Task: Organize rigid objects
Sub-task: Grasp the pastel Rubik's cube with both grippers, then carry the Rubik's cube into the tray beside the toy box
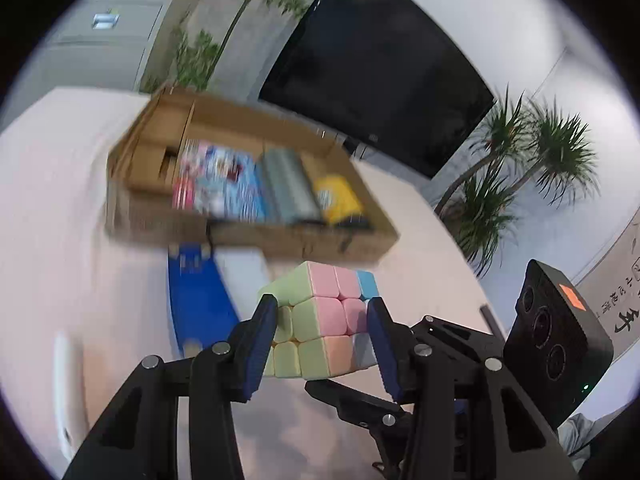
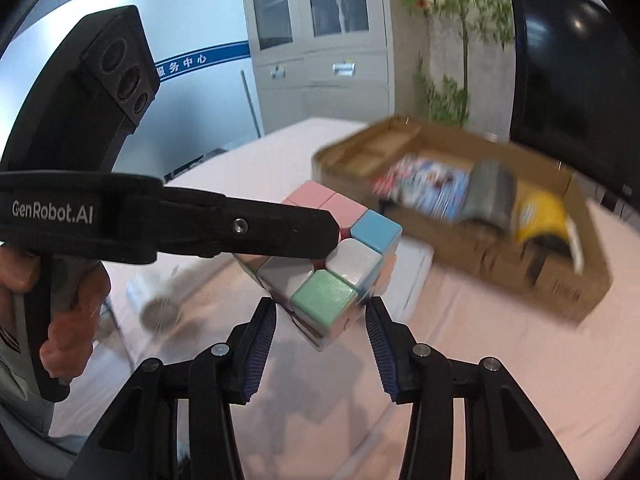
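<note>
A pastel puzzle cube [image 1: 320, 320] is held above the pink table between the pads of my left gripper [image 1: 322, 320], which is shut on it. In the right wrist view the same cube [image 2: 332, 256] hangs in front of my right gripper [image 2: 321, 320], gripped by the left gripper's black finger [image 2: 240, 228] coming in from the left. My right gripper's jaws stand apart on either side of the cube's lower corner; contact is not clear. An open cardboard box [image 1: 280, 236] [image 2: 520, 276] lies beyond, holding a colourful packet [image 1: 224, 184], a grey case [image 1: 288, 188] and a yellow item [image 1: 336, 200].
A blue flat object [image 1: 200, 304] lies on the table [image 1: 60, 220] in front of the box. A round metal object [image 2: 160, 312] sits on the table at left. A dark screen [image 1: 380, 72], plants and a cabinet [image 2: 316, 40] stand behind.
</note>
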`<move>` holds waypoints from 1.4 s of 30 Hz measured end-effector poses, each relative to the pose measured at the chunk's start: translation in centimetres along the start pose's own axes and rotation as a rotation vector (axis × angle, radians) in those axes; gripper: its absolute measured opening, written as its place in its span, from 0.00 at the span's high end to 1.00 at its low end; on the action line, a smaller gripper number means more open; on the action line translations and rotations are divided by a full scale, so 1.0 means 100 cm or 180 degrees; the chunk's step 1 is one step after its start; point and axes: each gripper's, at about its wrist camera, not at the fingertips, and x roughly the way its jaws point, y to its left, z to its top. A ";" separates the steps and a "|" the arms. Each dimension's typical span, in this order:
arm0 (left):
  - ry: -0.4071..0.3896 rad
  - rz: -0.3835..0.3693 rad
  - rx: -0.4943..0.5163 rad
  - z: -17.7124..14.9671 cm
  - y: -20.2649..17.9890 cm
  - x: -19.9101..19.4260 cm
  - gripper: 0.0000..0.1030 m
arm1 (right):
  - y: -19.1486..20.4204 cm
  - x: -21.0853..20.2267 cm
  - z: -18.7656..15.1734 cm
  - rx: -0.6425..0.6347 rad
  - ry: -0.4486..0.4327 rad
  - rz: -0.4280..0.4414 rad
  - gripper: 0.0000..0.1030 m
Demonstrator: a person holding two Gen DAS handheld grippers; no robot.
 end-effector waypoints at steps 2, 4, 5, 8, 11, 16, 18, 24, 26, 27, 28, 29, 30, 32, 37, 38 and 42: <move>-0.0075 0.0005 0.0084 0.021 0.001 0.000 0.56 | -0.005 0.000 0.020 -0.0057 -0.0087 -0.0042 0.57; -0.0135 0.0032 0.0193 0.046 0.004 0.004 0.56 | -0.011 0.006 0.041 -0.0132 -0.0134 -0.0123 0.57; -0.0147 0.0034 0.0202 0.054 0.006 0.005 0.56 | -0.015 0.011 0.054 -0.0163 -0.0153 -0.0156 0.57; -0.0158 0.0037 0.0206 0.087 0.022 0.017 0.56 | -0.029 0.029 0.086 -0.0177 -0.0148 -0.0170 0.57; -0.0094 0.0072 0.0115 0.111 0.044 0.034 0.56 | -0.045 0.052 0.116 -0.0166 -0.0077 -0.0148 0.58; 0.0180 0.0057 -0.0189 0.126 0.090 0.079 0.57 | -0.075 0.097 0.145 -0.0077 0.0067 -0.0027 0.59; 0.0323 0.0073 -0.0342 0.122 0.110 0.101 0.57 | -0.086 0.123 0.148 -0.0059 0.0205 -0.0033 0.59; 0.0438 0.0229 -0.0347 0.108 0.123 0.116 0.59 | -0.096 0.173 0.128 0.0108 0.0501 0.0013 0.60; 0.0463 0.0313 -0.0318 0.107 0.122 0.114 0.60 | -0.093 0.174 0.129 0.0147 0.0497 0.0086 0.60; 0.0487 0.0317 -0.0331 0.107 0.123 0.114 0.60 | -0.092 0.175 0.130 0.0161 0.0493 0.0105 0.59; 0.0506 0.0310 -0.0335 0.106 0.123 0.114 0.60 | -0.089 0.176 0.131 0.0153 0.0489 0.0083 0.58; 0.0532 0.0303 -0.0332 0.104 0.123 0.113 0.59 | -0.087 0.177 0.130 0.0146 0.0494 0.0062 0.57; 0.0544 0.0286 -0.0347 0.103 0.124 0.113 0.59 | -0.085 0.176 0.129 0.0150 0.0498 0.0053 0.57; 0.0521 0.0343 -0.0403 0.101 0.124 0.108 0.59 | -0.085 0.174 0.126 0.0190 0.0504 0.0096 0.58; 0.0118 0.0425 -0.0299 0.091 0.111 0.054 0.37 | -0.084 0.130 0.106 0.0412 0.0257 -0.0133 0.20; 0.0084 0.0507 -0.0278 0.085 0.108 0.045 0.17 | -0.083 0.112 0.097 0.0464 0.0138 -0.0109 0.14; 0.0223 0.0499 -0.0486 0.051 0.111 0.037 0.11 | -0.072 0.090 0.050 0.0730 0.0300 0.0124 0.12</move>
